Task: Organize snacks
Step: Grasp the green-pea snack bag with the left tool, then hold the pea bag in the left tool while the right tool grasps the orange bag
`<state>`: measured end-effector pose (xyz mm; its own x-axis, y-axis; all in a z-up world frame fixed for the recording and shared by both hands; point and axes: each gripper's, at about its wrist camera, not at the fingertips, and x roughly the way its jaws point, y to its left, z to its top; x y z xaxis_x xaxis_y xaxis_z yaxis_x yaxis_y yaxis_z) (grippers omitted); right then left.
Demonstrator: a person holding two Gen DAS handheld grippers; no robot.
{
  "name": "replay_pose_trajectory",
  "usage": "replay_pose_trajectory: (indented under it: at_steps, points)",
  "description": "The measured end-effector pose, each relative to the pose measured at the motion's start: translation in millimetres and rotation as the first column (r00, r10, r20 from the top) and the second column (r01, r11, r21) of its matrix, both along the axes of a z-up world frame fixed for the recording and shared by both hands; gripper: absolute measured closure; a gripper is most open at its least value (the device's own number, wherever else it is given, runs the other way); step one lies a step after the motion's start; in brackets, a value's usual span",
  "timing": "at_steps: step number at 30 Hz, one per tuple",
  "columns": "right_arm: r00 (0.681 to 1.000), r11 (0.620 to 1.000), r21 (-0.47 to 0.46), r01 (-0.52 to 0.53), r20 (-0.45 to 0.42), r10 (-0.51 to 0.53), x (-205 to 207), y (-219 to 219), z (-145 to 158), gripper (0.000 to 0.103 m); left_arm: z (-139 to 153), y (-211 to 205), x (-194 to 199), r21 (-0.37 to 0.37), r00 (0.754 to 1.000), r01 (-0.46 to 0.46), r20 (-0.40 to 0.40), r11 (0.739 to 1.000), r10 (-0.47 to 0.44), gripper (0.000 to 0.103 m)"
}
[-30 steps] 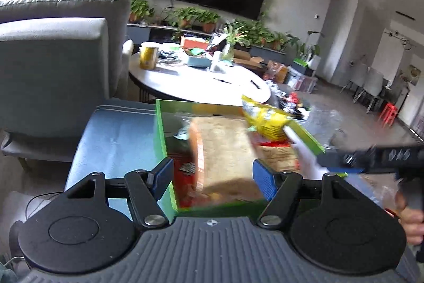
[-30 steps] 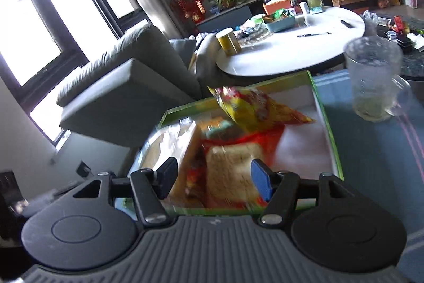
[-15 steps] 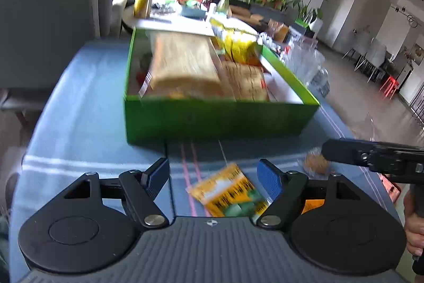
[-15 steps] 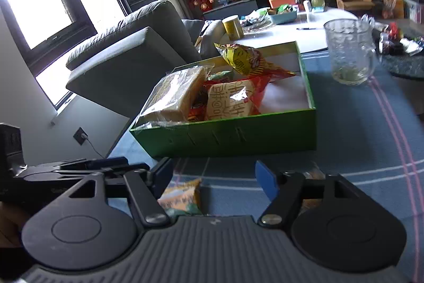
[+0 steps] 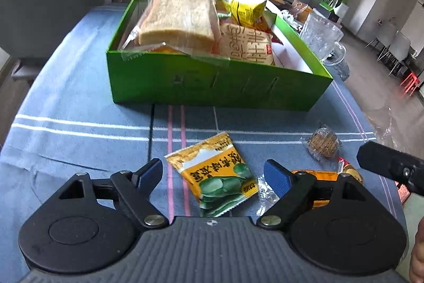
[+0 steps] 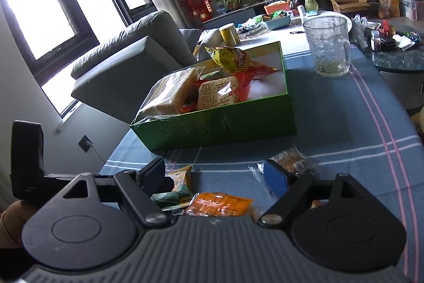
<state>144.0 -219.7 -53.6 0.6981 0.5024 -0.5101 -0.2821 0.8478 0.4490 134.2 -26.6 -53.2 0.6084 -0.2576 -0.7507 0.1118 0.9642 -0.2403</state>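
Hovering spread-fingered in front of the green box point(image 5: 217, 82), left gripper point(image 5: 213, 174) is straddling the pea packet point(image 5: 216, 174) while right gripper point(image 6: 213, 174), also spread, is nearing the orange packet point(image 6: 220, 203); crowding is risking a finger clash or double-grab.

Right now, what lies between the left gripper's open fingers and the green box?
In the left wrist view, the yellow-green snack packet lies between the left gripper and the green box; beyond it, bare tablecloth.
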Motion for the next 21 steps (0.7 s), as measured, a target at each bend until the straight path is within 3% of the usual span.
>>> replay_pose_trajectory:
  at_steps: [8,14,16,17,18,21]
  points:
    - [1.0,0.999,0.032,0.003,-0.004,-0.003,-4.8,-11.4,-6.9,0.025,-15.0,-24.2,14.0,0.069,0.998,-0.029,-0.05,0.997,0.033,0.017]
    - [1.0,0.998,0.053,0.019,-0.009,-0.019,-6.9,-18.1,-10.9,0.025,-18.7,-37.6,19.7,0.136,0.999,-0.039,-0.019,0.99,0.042,0.016]
    - [1.0,0.998,0.059,0.025,-0.013,-0.024,-6.8,-19.4,-12.7,0.025,-18.5,-37.5,17.8,0.139,1.0,-0.027,0.002,0.99,0.027,0.024]
    - [1.0,0.998,0.061,0.025,-0.015,-0.024,-6.9,-19.6,-13.3,0.025,-17.9,-38.0,16.7,0.147,1.0,-0.016,0.018,0.989,0.013,0.042]
    - [1.0,0.998,0.063,0.023,-0.015,-0.022,-7.2,-20.1,-13.8,0.025,-17.1,-37.3,15.6,0.158,1.0,-0.003,0.029,0.987,-0.002,0.051]
    - [1.0,0.998,0.063,0.02,-0.016,-0.019,-7.9,-19.8,-14.6,0.025,-14.5,-27.1,13.8,0.104,1.0,0.015,0.02,0.994,-0.017,0.053]
